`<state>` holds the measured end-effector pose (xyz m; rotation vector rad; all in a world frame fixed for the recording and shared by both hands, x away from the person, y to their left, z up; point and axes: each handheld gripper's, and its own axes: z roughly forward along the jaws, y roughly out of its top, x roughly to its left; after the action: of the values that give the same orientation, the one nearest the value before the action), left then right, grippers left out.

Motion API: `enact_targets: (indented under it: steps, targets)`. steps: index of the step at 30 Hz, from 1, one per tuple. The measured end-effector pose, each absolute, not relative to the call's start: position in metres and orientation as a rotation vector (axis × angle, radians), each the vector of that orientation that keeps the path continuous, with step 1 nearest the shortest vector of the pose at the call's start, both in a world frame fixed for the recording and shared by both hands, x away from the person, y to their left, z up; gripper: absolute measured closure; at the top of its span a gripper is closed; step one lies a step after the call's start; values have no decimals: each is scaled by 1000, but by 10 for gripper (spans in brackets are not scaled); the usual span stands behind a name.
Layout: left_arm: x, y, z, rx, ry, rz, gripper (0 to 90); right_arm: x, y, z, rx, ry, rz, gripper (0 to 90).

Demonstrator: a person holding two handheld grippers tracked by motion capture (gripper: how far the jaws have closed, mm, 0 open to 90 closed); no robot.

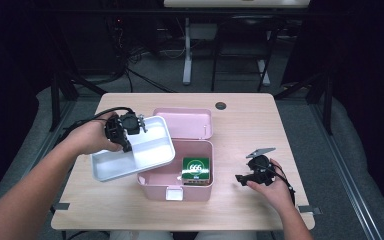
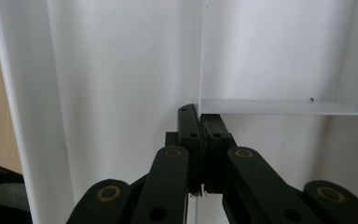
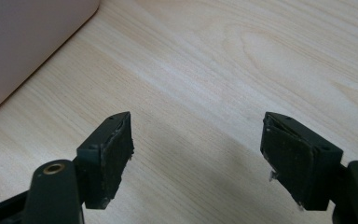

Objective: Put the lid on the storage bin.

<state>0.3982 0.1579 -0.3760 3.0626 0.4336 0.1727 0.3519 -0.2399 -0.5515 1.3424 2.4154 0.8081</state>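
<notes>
We see our left gripper (image 1: 125, 131) clamped on the white tray (image 1: 145, 150), its jaws pinched tight on the tray's inner divider wall (image 2: 279, 107) where it meets the long partition. The tray hangs tilted in the air, over the left edge of the open pink box (image 1: 200, 187) and partly outside it, with its near corner dipping lowest. Inside the box, on the right, lies a green packet (image 1: 196, 167), and the pink lid (image 1: 187, 122) stands open behind. Our right gripper (image 1: 252, 172) rests on the wooden table (image 1: 250, 120) to the right of the box, well apart from the tray, its jaws spread wide with only bare tabletop between them
</notes>
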Motion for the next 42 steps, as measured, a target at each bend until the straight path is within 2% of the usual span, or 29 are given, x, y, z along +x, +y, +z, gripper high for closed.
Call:
enact_targets:
  steps: [27,42]
  targets:
    - [390,75,-389,3073,59,223,894,352,-241,-552,1335,2415,806,246]
    - [387,53,-402,3064,-23,185,894,353,-243,-553,1332,2416,803,246]
